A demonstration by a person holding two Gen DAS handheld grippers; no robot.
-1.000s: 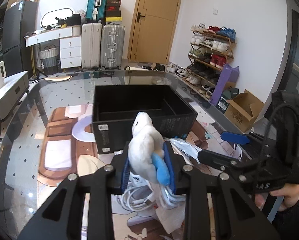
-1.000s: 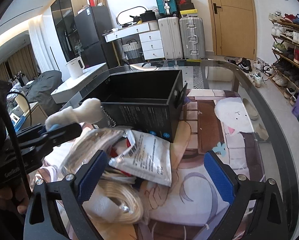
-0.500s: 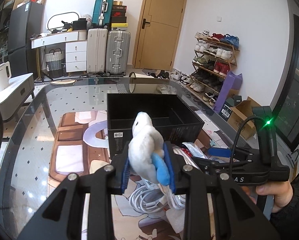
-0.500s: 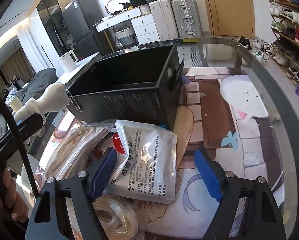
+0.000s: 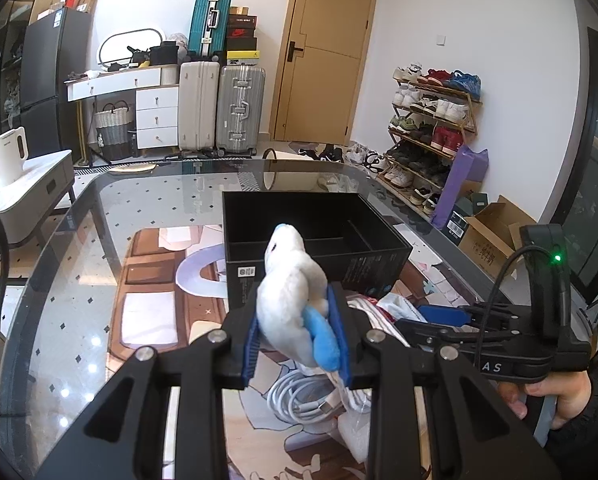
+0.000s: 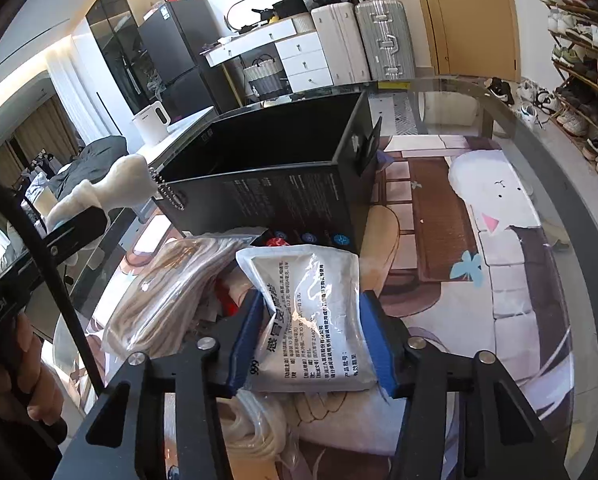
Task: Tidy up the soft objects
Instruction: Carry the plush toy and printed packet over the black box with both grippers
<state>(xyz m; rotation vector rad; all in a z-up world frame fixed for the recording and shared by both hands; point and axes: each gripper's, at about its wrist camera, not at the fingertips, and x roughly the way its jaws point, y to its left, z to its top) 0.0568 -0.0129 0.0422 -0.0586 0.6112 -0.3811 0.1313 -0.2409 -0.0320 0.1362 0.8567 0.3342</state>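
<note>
Plush bird point(image 5: 289, 304) sits squeezed between the blue pads of my left gripper point(image 5: 297, 338), head poking up past the fingertips and its blue wing bulging out on the right pad's side — that claw is clamped tight on it. Just ahead of those fingertips stands the black box point(image 5: 319, 256), open on top with dividers inside, and below them a coil of white cable point(image 5: 303, 396) lies on the glass table point(image 5: 79, 280).

On my right gripper point(image 6: 313, 340), the jaws have just been closing and now pinch the silver foil packet point(image 6: 311, 312) from both sides; the packet runs forward from between the pads towards the box's near wall point(image 6: 267, 204). To the left of this claw lies a clear bag of tan cord point(image 6: 167, 292), partly under the packet's edge. A second white coil point(image 6: 255, 428) shows beneath the left finger. From this view the bird point(image 6: 119, 188) is far off to the left, beside the box.
</note>
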